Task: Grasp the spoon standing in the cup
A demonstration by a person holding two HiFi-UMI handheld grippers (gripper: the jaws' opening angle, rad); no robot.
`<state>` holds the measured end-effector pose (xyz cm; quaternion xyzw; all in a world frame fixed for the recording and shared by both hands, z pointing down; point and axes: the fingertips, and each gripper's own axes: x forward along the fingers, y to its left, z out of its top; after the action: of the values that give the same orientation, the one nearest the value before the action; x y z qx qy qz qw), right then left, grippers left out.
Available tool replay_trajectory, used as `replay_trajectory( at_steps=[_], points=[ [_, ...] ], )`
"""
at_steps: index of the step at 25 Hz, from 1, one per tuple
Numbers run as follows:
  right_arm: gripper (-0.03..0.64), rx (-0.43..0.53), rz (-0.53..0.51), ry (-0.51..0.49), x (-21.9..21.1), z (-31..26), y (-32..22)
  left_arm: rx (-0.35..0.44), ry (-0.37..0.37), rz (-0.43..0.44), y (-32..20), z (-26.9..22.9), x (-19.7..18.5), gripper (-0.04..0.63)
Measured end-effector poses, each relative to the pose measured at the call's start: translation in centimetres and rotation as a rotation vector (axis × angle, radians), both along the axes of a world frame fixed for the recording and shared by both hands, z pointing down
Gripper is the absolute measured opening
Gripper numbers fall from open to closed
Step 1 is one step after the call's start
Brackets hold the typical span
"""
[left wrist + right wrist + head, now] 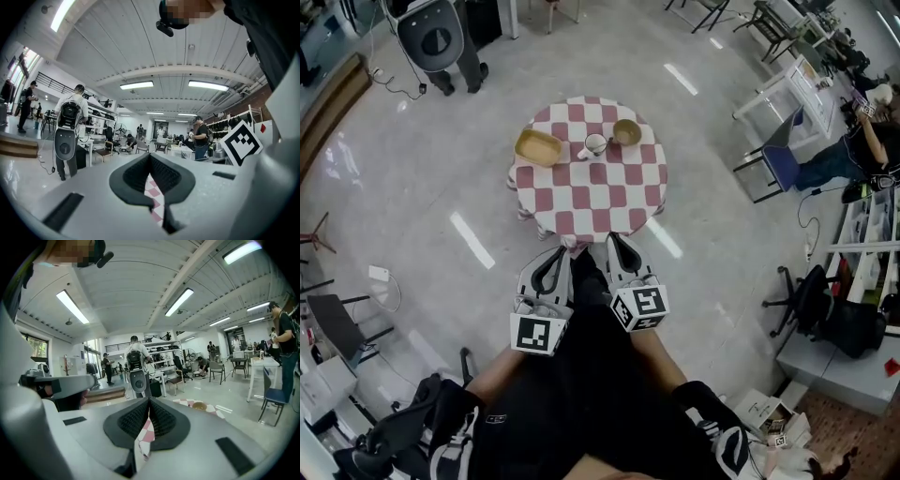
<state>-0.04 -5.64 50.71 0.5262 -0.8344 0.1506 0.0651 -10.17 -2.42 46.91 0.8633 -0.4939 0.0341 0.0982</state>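
A white cup (pixel 595 143) stands near the far side of a round table with a red-and-white checked cloth (pixel 581 202). The spoon in it is too small to make out. A yellow tray (pixel 539 147) lies left of the cup and a tan bowl (pixel 626 132) right of it. Both grippers hang side by side just short of the table's near edge, well away from the cup. My left gripper (pixel 563 251) (pixel 150 157) is shut with nothing in it. My right gripper (pixel 612 240) (pixel 149 400) is likewise shut and empty. Only checked cloth shows through each narrow jaw slit.
Polished grey floor surrounds the table. A dark grey machine on legs (pixel 439 37) stands behind it to the left. A blue chair (pixel 783 165) and white desks (pixel 792 89) are on the right, where a person sits. A black office chair (pixel 811 300) stands at the near right.
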Motion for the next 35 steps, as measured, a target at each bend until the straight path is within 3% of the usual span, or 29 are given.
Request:
replay_trajectory(
  at_steps=[20, 35],
  points=[
    [0.028, -0.091, 0.021, 0.002, 2.5, 3.9, -17.3, -0.052, -0.019, -0.02, -16.0, -0.1, 1.4, 0.008],
    [0.031, -0.337, 0.044, -0.027, 6.5, 15.0, -26.3, -0.141, -0.033, -0.054, -23.6, 2.1, 4.5, 0.008]
  ],
)
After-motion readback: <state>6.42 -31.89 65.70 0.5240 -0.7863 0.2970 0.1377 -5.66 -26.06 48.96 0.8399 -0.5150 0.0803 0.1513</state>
